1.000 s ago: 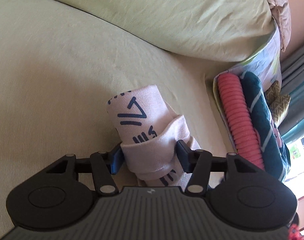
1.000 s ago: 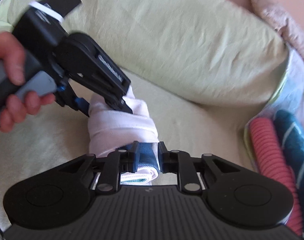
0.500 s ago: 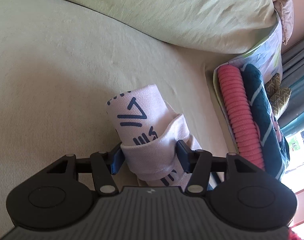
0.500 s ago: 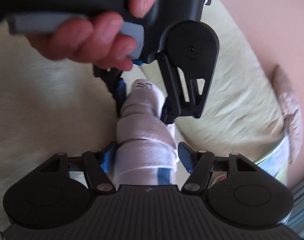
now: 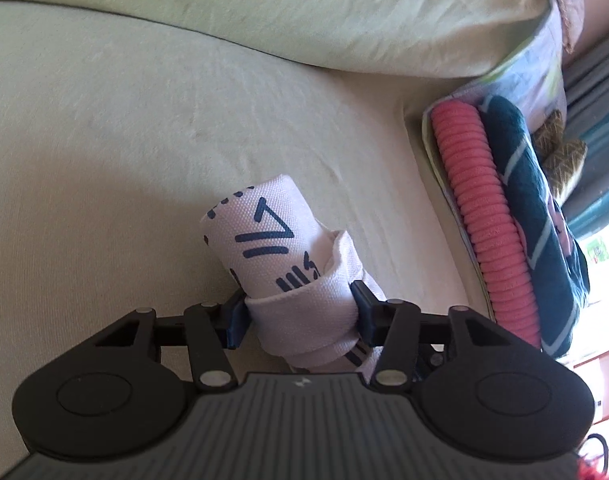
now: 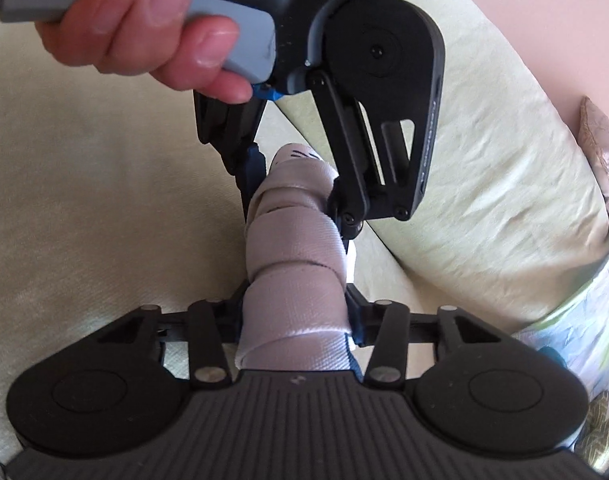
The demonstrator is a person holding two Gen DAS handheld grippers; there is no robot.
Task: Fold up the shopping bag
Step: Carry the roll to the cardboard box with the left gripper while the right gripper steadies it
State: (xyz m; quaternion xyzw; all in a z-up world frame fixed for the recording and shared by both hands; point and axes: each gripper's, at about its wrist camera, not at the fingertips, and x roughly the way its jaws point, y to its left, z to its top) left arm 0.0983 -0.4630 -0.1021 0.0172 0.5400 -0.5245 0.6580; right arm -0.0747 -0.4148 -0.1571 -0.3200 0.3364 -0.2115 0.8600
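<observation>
A pale green bed (image 5: 144,128) carries a long pillow (image 5: 344,12) at its head; beside the pillow lies a stack of folded textiles (image 5: 504,216). The rolled shopping bag (image 5: 288,264), white with navy print, is held above the bed. The left tongs (image 5: 300,312) clamp its middle; the right tongs (image 6: 294,320) are closing on its near end.

I'm in a home, probably a bedroom: pale green bed (image 5: 144,128), pillow (image 5: 344,8) behind it, folded blankets (image 5: 504,232) beside.
</observation>
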